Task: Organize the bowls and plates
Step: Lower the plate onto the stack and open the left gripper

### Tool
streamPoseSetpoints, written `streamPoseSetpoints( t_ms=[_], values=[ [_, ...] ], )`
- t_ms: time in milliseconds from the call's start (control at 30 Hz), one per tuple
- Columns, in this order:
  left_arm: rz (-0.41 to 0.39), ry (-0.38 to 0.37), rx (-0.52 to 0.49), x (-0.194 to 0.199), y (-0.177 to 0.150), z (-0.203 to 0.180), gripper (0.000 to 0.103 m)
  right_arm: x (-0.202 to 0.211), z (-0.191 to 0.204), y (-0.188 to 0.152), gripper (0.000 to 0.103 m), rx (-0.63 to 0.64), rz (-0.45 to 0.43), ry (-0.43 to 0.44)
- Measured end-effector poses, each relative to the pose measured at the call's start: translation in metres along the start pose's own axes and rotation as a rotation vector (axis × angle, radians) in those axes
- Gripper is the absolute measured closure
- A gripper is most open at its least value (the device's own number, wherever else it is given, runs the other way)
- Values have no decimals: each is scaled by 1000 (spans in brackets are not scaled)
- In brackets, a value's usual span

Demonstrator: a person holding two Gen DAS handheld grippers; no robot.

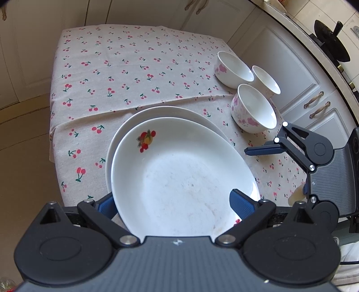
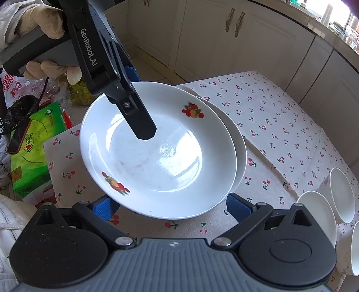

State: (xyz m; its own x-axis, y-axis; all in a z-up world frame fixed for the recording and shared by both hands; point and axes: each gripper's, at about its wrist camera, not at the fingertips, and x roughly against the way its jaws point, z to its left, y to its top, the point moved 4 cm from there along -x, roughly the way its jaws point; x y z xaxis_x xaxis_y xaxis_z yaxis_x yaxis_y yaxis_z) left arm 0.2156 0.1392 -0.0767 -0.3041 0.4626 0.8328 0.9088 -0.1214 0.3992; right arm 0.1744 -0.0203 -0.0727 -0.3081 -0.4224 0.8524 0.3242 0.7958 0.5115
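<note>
Cherry-print table (image 1: 134, 67) carries two stacked plates (image 1: 179, 175); left gripper (image 1: 177, 202) straddles the top rim wide open, right gripper (image 2: 170, 206) likewise empty, so centre plates squarely before moving to bowls (image 1: 253, 110).

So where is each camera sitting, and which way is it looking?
Left wrist: sits on the left gripper, looking down along its open blue-padded fingers at the white fruit-printed plate stacked on another plate, with three white pink-flowered bowls beyond; the right gripper shows at the right.
Right wrist: sits on the right gripper, looking down at the same plate from its other side; the left gripper and a gloved hand show.
Shared: plates, bowls, cherry-print tablecloth.
</note>
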Motion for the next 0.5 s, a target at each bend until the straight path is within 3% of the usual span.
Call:
streamPoseSetpoints(
  t_ms=[500],
  values=[
    [-3, 12, 0, 6, -4, 1, 4, 7, -2, -4, 0, -13, -7, -15]
  ],
)
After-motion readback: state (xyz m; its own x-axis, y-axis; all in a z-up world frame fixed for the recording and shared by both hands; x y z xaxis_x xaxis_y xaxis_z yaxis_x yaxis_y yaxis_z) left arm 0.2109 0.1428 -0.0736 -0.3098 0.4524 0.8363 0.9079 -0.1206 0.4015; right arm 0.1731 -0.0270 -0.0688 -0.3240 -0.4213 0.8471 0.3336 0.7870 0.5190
